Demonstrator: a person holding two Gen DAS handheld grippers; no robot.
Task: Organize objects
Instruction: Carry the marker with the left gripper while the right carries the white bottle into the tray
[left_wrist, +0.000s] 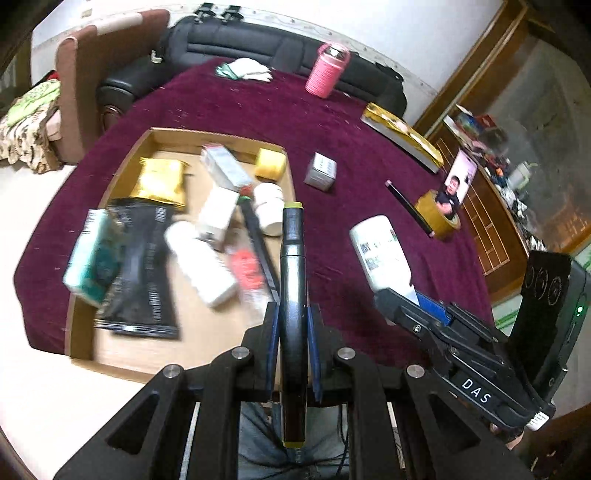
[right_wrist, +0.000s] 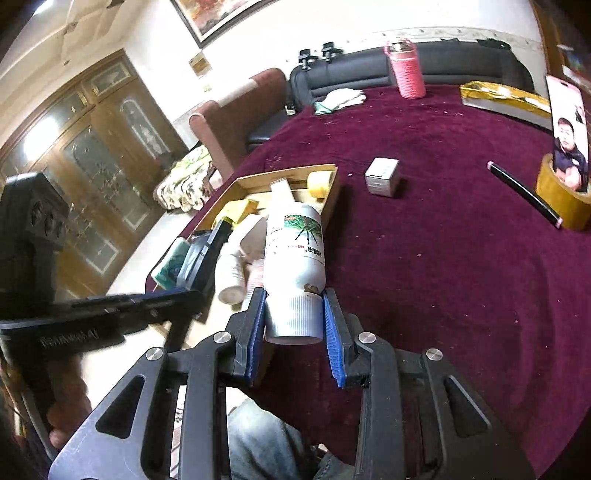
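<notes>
Here the maroon tabletop (left_wrist: 332, 125) spreads under both my claws. On it, toward nine o'clock in the left wrist view, the wooden tray (left_wrist: 218, 137) holds boxes, pouches and white bottles in a blurred heap. At one o'clock a pink flask (left_wrist: 327, 70) stands upright; at three o'clock a tape roll (left_wrist: 439, 218) props a phone. My right claw (right_wrist: 295, 321) is clamped on the ribbed cap of a white bottle (right_wrist: 295, 251), carried just above the tray's near corner. My left claw (left_wrist: 293, 325) is pinched nearly closed around a black marker (left_wrist: 293, 258), pointing toward twelve o'clock, over the tray's edge.
</notes>
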